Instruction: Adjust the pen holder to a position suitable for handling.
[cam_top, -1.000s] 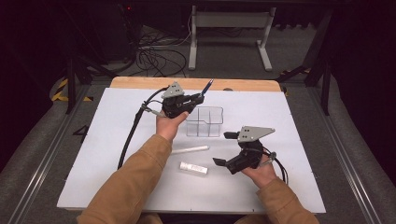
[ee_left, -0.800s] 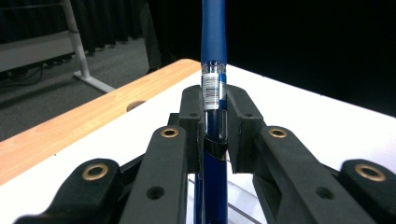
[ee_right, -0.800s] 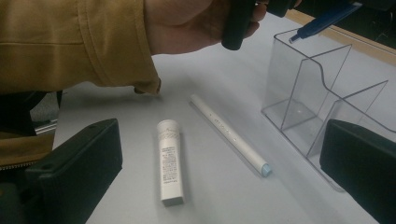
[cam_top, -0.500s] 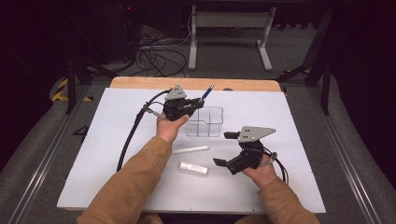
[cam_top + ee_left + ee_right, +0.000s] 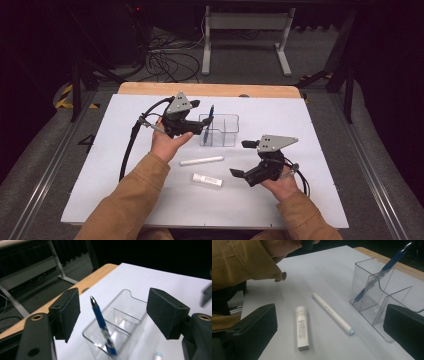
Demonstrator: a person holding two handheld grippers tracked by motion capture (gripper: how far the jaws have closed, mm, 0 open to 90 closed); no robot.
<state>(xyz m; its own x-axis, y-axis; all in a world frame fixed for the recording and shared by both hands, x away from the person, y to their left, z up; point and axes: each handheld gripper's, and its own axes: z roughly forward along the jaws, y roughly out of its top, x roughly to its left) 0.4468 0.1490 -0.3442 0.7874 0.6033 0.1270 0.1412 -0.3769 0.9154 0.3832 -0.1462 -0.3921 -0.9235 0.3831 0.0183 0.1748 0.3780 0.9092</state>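
A blue pen (image 5: 210, 120) (image 5: 100, 320) (image 5: 384, 267) stands tilted in the left end compartment of a clear organizer (image 5: 225, 131) (image 5: 125, 315) (image 5: 384, 290). My left gripper (image 5: 202, 122) (image 5: 117, 312) hovers just left of the organizer. Its jaws have just been opening and now stand wide on either side of the pen's top, pads not touching it. My right gripper (image 5: 241, 158) (image 5: 329, 327) is open low over the table's right front, with nothing between its pads. A white pen (image 5: 201, 161) (image 5: 333, 313) and a white tube (image 5: 207, 180) (image 5: 301, 327) lie in front of it.
The white table top (image 5: 320, 150) has a wooden strip along its far edge (image 5: 260, 90). A black cable (image 5: 131, 145) trails from the left gripper across the left side of the table. Beyond the table lie a dark floor, cables and a desk frame.
The left gripper let go of the blue pen, which dropped from a slanted hold above the organizer into its left compartment. The left hand drew back slightly. The right hand stayed put.
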